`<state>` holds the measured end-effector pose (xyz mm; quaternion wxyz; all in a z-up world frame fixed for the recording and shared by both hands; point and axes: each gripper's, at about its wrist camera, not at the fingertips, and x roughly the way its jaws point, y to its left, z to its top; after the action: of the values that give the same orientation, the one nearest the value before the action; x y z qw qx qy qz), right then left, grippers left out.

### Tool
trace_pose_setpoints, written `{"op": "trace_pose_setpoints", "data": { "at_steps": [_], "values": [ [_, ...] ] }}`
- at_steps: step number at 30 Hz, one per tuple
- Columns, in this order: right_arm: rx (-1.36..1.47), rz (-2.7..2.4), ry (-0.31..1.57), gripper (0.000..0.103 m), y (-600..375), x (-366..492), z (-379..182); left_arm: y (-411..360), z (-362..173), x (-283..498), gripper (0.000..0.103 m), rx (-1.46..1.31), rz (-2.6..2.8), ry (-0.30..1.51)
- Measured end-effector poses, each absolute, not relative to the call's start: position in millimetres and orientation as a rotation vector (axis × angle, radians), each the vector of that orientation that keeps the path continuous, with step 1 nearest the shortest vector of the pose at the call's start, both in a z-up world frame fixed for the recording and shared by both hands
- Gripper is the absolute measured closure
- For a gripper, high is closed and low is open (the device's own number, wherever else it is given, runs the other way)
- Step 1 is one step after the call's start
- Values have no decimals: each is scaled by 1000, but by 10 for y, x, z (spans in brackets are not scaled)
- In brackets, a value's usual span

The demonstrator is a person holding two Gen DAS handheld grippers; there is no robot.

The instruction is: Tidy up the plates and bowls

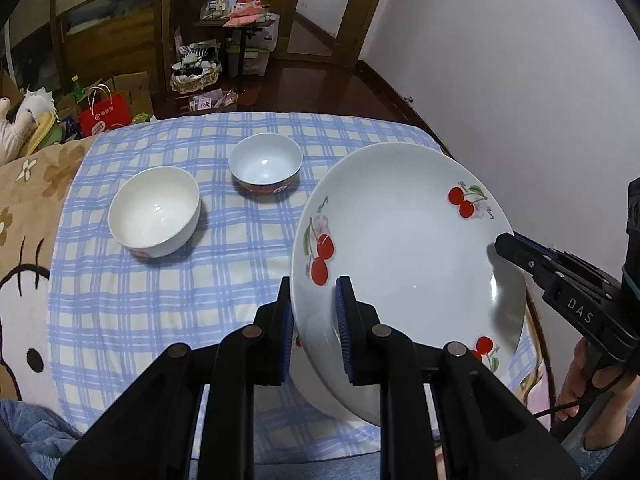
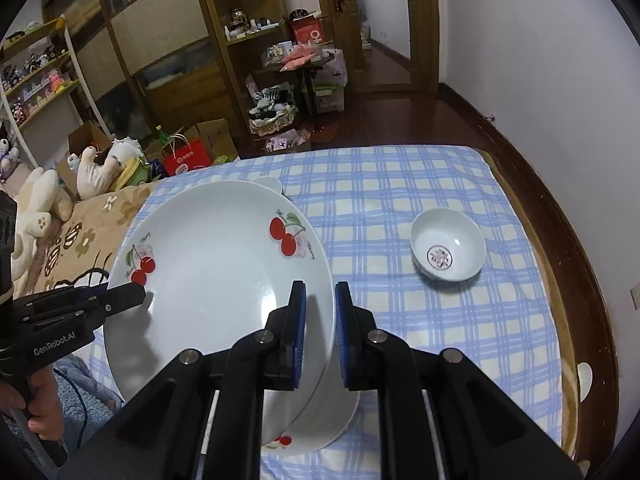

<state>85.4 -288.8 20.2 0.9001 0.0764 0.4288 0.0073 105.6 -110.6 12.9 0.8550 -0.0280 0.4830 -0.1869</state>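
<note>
Closest in each wrist view, both grippers clamp one cherry-printed plate (image 1: 404,240) by opposite rims. The left gripper (image 1: 312,328) has its fingers nearly closed on the rim at the plate's 7 o'clock, one blue pad above, one beneath. The right gripper (image 2: 320,332) grips likewise at the plate's 4 o'clock in its own view. The plate is tilted and held above the checked cloth (image 1: 160,320) on the bed; its underside and near edge are hidden behind the fingers, and the third cherry print is partly cut off. A hand (image 1: 580,384) at 4 o'clock in the left view is mostly out of frame.

Beyond the plate, at 10 o'clock in the left view, stands a white bowl (image 1: 154,212), and farther, at 11 o'clock, a red-banded bowl (image 1: 265,164). In the right view both are almost wholly hidden behind the plate. At 2 o'clock there, well apart, sits a small bowl (image 2: 448,250) tilted on the cloth, with a mark inside too small to read.

Farthest off, cluttered shelves (image 2: 248,40) are too blurred to itemise.
</note>
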Motion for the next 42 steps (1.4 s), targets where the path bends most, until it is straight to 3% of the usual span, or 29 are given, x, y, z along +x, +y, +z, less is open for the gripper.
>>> {"op": "trace_pose_setpoints", "data": {
  "at_steps": [23,42],
  "values": [
    [251,-37,965,88,-2909,446,-546,-1129,-379,799,84,-36,-469,1043],
    [286,-55,1038,87,-2907,461,-1110,-1196,-1045,945,84,-13,-436,1194]
  ]
}}
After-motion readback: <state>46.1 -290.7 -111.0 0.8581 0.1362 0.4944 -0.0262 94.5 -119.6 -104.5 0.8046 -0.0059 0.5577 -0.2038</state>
